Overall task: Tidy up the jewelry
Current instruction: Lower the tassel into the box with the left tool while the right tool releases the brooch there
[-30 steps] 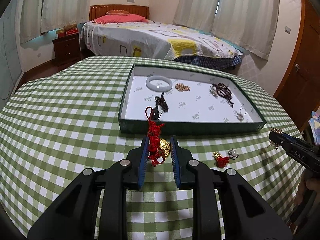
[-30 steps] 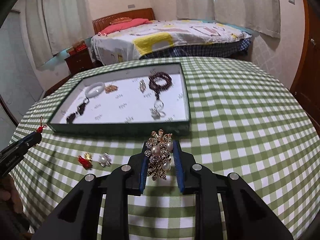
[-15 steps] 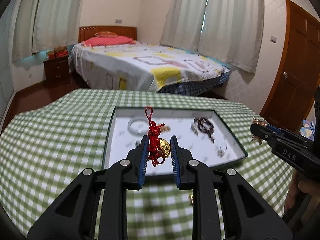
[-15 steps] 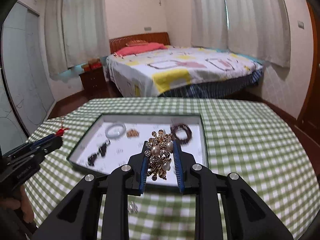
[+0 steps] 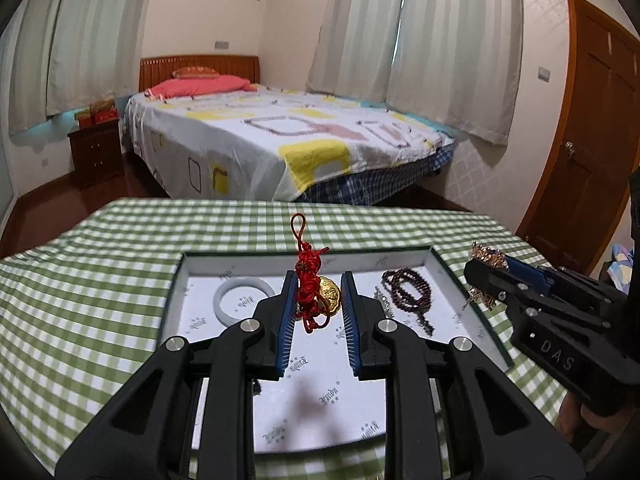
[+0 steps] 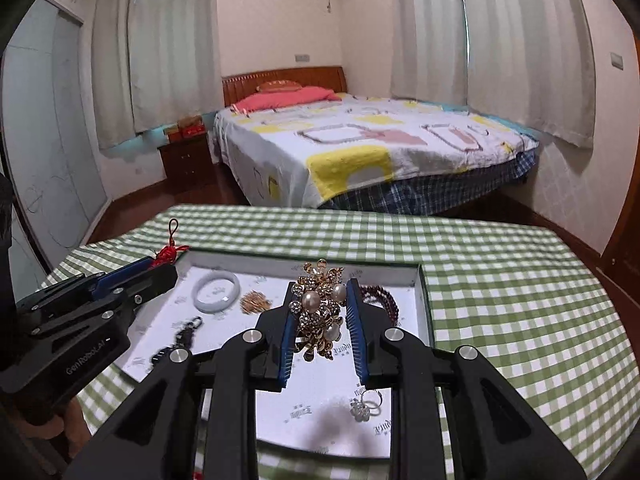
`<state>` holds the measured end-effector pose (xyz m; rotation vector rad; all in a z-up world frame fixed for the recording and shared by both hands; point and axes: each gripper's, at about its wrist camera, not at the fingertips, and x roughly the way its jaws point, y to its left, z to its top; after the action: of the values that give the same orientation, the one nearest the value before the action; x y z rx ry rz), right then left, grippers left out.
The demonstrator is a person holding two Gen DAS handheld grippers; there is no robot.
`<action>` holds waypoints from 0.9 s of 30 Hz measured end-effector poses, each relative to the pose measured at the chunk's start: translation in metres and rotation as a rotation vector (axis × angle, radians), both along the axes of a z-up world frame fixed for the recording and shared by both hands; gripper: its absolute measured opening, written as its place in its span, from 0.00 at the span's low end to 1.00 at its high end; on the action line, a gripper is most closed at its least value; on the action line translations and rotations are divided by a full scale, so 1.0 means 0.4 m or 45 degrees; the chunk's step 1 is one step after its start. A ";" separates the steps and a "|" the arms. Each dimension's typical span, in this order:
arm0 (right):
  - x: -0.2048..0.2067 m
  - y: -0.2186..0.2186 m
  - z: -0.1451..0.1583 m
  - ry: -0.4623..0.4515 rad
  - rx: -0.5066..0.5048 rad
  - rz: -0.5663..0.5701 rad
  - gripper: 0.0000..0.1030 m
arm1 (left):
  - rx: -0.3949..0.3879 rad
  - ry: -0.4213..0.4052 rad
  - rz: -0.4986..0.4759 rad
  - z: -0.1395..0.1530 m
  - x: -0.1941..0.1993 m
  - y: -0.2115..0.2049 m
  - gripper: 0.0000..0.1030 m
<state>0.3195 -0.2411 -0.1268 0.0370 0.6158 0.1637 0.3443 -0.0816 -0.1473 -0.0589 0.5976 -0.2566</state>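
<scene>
My left gripper (image 5: 318, 296) is shut on a red knotted charm with a gold coin (image 5: 314, 292) and holds it above the open green jewelry tray (image 5: 460, 276). My right gripper (image 6: 320, 304) is shut on a gold pearl brooch (image 6: 320, 308), also above the tray (image 6: 422, 292). In the tray lie a white bangle (image 5: 242, 300), dark red beads (image 5: 408, 292), a gold piece (image 6: 254, 302), a dark pendant (image 6: 180, 340) and a ring (image 6: 368, 402). Each gripper shows at the edge of the other view: the right gripper (image 5: 486, 264) and the left gripper (image 6: 164, 264).
The tray sits on a round table with a green checked cloth (image 5: 80, 280). Behind it are a bed (image 5: 280, 140), a nightstand (image 5: 96, 152), curtains and a wooden door (image 5: 592, 160).
Both grippers rose from the tablecloth in front of the tray and moved forward over it, each still holding its piece. The small items left on the cloth are out of view.
</scene>
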 end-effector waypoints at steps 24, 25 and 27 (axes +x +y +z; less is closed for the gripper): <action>0.122 0.018 -0.186 0.253 -0.044 -0.006 0.24 | 0.056 0.320 -0.025 -0.206 0.150 -0.046 0.21; 0.124 0.019 -0.187 0.257 -0.042 -0.004 0.24 | 0.058 0.321 -0.026 -0.207 0.150 -0.047 0.22; 0.128 0.021 -0.190 0.270 -0.047 0.001 0.24 | 0.065 0.325 -0.027 -0.208 0.148 -0.050 0.24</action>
<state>0.3706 -0.2325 -0.2030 0.0187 0.8303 0.1499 0.4034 -0.1016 -0.2304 -0.0360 0.8589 -0.2559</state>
